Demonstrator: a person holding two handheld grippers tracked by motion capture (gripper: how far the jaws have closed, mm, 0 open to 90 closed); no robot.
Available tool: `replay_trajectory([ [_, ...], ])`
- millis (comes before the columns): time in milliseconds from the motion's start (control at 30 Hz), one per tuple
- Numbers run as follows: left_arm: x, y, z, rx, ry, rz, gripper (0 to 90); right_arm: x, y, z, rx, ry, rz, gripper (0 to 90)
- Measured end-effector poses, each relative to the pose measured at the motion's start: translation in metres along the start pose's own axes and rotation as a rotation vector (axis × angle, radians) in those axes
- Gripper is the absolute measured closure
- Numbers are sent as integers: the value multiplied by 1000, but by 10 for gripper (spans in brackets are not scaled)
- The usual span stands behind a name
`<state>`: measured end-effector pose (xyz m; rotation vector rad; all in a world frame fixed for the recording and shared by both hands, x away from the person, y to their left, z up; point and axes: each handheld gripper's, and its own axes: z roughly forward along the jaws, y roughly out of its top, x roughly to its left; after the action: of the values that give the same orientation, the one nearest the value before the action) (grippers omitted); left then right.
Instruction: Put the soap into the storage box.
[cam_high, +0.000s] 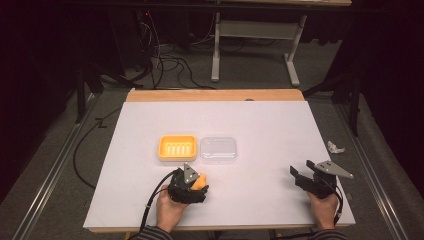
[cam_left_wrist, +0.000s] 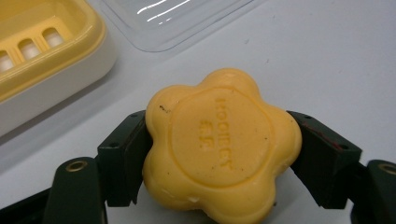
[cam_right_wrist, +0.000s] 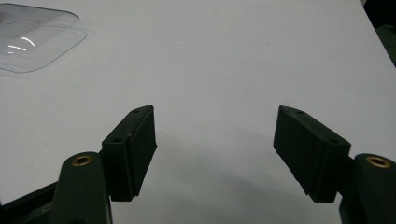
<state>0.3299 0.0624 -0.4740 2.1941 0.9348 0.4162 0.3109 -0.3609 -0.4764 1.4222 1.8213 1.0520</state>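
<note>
A yellow flower-shaped soap bar (cam_left_wrist: 219, 147) with stamped letters sits between the two black jaws of my left gripper (cam_left_wrist: 219, 154), which is shut on it. In the high view that gripper (cam_high: 198, 184) and the soap bar (cam_high: 200, 181) are near the table's front, just below the yellow soap dish (cam_high: 177, 147). The dish's slotted tray (cam_left_wrist: 32, 51) lies at the upper left of the left gripper view. A clear plastic lid (cam_high: 218, 149) lies right of the dish. My right gripper (cam_right_wrist: 215, 140) stands open over bare white table, at the front right (cam_high: 302, 172).
The white table top (cam_high: 270, 125) has a wooden strip along its far edge. A crumpled white scrap (cam_high: 335, 147) lies by the table's right edge. Cables and a table frame stand on the floor beyond. The clear lid (cam_right_wrist: 32, 35) shows far left in the right gripper view.
</note>
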Motion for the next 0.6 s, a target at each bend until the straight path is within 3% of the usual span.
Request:
replay_trajectory([
  [600,9,7,-16,-46,-14,-33,270,0,0,0,0,0,-5,300],
])
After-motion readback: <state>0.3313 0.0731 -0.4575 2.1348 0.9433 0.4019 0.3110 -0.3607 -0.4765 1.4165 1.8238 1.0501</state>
